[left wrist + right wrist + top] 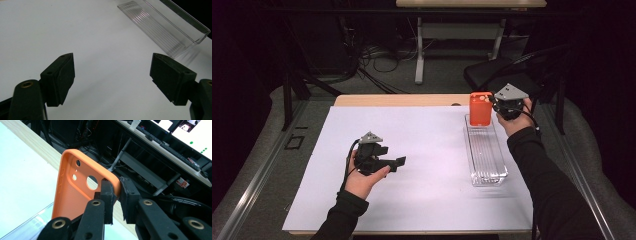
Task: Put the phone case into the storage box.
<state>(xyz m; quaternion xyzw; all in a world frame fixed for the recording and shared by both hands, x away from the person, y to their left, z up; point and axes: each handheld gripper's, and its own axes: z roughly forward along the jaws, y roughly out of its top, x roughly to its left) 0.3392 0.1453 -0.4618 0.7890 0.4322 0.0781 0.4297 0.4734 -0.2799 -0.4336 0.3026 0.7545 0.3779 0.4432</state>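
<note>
An orange phone case stands upright at the far end of a clear plastic tray on the right of the table. My right gripper is shut on the case's right edge; in the right gripper view its two black jaws pinch the rim of the orange phone case near the camera cut-outs, with the gripper behind it. My left gripper rests low over the white sheet at the left, jaws wide apart and empty. In the left gripper view the gripper looks toward the clear tray.
A white sheet covers most of the wooden table. Beyond the table's far edge are a desk frame, floor cables and a dark chair. The left gripper sits over bare white sheet.
</note>
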